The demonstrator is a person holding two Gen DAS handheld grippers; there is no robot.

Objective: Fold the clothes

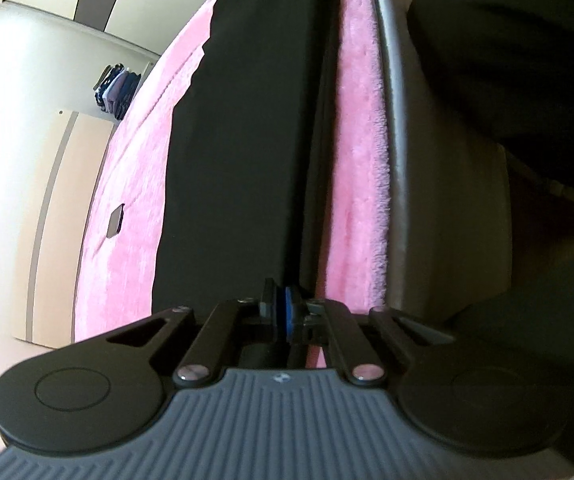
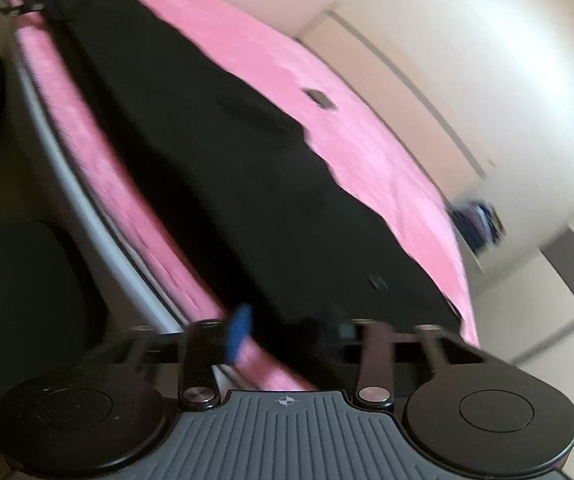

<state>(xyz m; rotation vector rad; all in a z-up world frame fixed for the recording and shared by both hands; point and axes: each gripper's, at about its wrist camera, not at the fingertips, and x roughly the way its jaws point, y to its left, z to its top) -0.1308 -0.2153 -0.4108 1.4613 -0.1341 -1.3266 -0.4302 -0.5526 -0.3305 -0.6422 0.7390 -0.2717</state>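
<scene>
My left gripper (image 1: 283, 308) is pinched tight on the black garment (image 1: 243, 152), which lies stretched along the near edge of the pink blanket (image 1: 127, 240). My right gripper (image 2: 287, 330) stands wide open at the garment's other end, holding nothing.

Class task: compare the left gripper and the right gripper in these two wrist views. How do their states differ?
The left gripper has its fingers shut on the black garment; the right gripper has its fingers spread wide. The left view is sharp; the right view is motion-blurred. Both sit at the garment's edge on the pink blanket.
</scene>
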